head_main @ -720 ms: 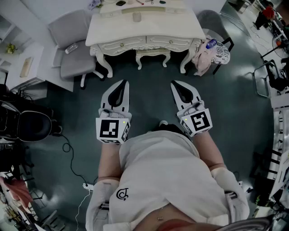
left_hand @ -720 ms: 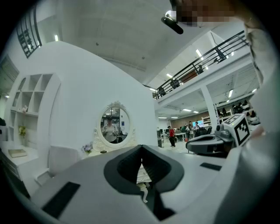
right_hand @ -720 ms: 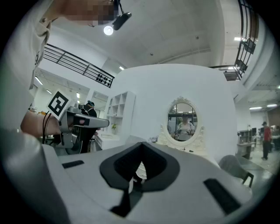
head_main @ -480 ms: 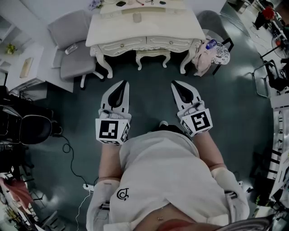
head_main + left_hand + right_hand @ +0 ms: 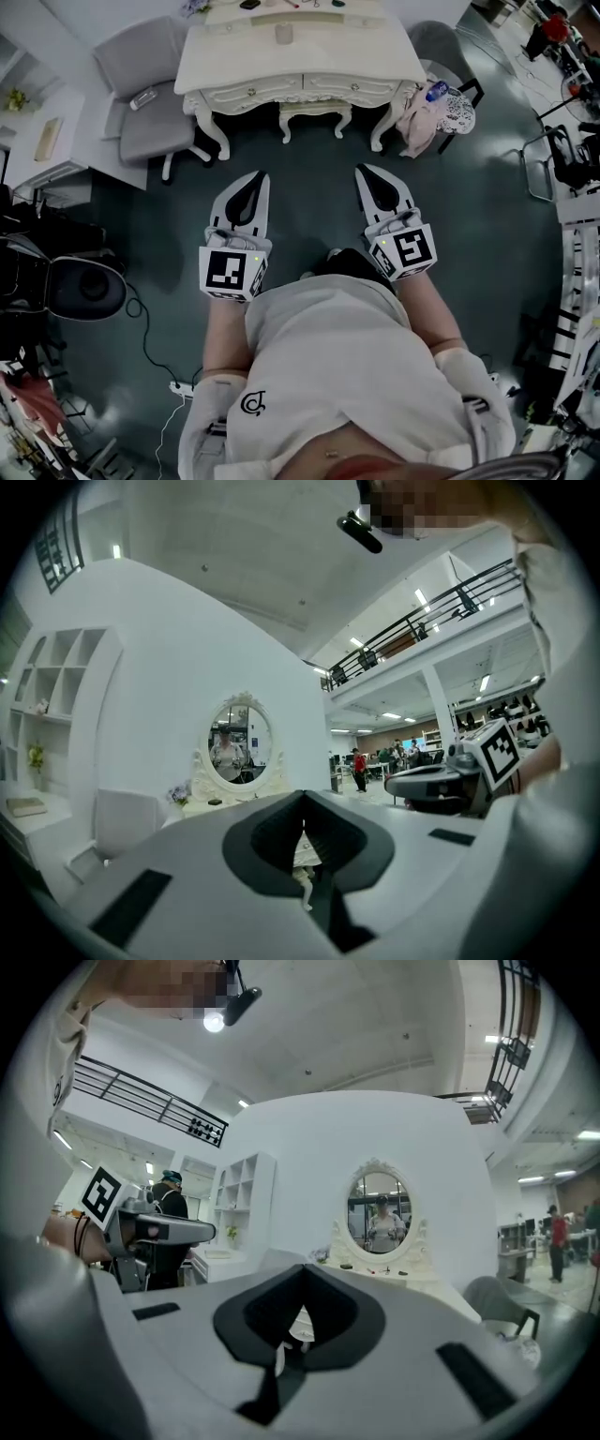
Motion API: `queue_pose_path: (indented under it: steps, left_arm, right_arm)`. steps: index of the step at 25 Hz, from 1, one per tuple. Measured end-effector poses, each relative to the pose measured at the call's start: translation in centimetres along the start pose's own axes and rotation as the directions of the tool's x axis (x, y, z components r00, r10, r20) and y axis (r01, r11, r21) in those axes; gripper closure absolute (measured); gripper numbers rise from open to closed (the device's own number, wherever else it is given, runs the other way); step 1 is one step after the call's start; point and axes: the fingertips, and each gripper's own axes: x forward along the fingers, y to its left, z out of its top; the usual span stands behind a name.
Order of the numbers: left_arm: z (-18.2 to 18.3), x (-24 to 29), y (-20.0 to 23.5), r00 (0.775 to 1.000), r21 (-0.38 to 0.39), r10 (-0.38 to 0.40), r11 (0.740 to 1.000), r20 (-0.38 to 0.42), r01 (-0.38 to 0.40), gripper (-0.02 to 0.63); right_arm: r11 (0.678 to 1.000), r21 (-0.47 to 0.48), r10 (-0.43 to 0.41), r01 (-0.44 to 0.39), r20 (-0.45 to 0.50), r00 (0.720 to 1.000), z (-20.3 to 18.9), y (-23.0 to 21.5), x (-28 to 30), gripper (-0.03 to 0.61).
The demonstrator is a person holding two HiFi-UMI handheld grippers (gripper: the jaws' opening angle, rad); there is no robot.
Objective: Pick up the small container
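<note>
My left tongs (image 5: 257, 176) and right tongs (image 5: 362, 170) hang side by side at mid-frame in the head view. Both point up the picture toward the cream worktop (image 5: 328, 58). Each marker cube faces back toward the white-shirted torso (image 5: 328, 375) filling the lower centre. The forearms reach forward on either side of the torso and hold the tongs level with each other and apart, over the dark floor (image 5: 309, 187).

Both tongs are closed to a point and carry nothing. In the left gripper view the left tongs (image 5: 303, 797) meet tip to tip, with only a thin slit behind them. The right tongs (image 5: 302, 1269) do the same in the right gripper view.

The small container (image 5: 284, 34), a pale upright cylinder, stands on the worktop at the top centre of the head view, well apart from both tongs. A grey chair (image 5: 150, 94) sits at the upper left beside the worktop, and a second chair (image 5: 433, 42), draped with cloth, sits at the upper right.

Each gripper view looks past the closed tips to an oval mirror (image 5: 241, 745) against the white wall, and catches the other tongs near the frame's edge.
</note>
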Motion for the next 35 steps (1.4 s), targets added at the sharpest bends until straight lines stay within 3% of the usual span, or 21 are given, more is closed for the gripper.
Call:
queue_pose_path:
  steps: [6, 12, 17, 23, 27, 35]
  left_arm:
    - [-1.4, 1.5, 1.7, 0.999, -0.008, 0.002, 1.000, -0.033, -0.002, 0.601]
    - [-3.8, 6.8, 4.0, 0.996, -0.006, 0.039, 0.999, -0.078, -0.040, 0.601]
    - [-3.5, 13.3, 7.4, 0.992, 0.011, 0.096, 0.995, -0.086, -0.095, 0.601]
    - [-3.7, 24.5, 11.7, 0.984, -0.028, 0.153, 0.987, -0.094, -0.156, 0.601]
    - [-4.1, 31.5, 14.3, 0.975, 0.023, 0.180, 0.984, -0.128, -0.178, 0.601]
    - [-7.0, 39.6, 18.3, 0.963, -0.023, 0.201, 0.978, -0.178, -0.208, 0.601]
  right_arm:
    - [1.000, 0.010, 0.019, -0.019, -0.023, 1.000, -1.2, -0.7, 2.6, 0.572]
    - [1.000, 0.019, 0.020, -0.019, -0.032, 0.999, -3.7, -4.9, 7.4, 0.572]
    - [0.998, 0.021, 0.065, -0.064, -0.026, 0.998, -3.8, -9.7, 14.4, 0.572]
    - [0.992, 0.029, 0.124, -0.122, -0.049, 0.991, -4.4, -17.5, 23.4, 0.572]
    - [0.989, 0.037, 0.145, -0.143, -0.051, 0.988, -4.8, -22.2, 28.8, 0.572]
    - [0.978, 0.052, 0.206, -0.202, -0.089, 0.975, -6.6, -26.8, 36.8, 0.572]
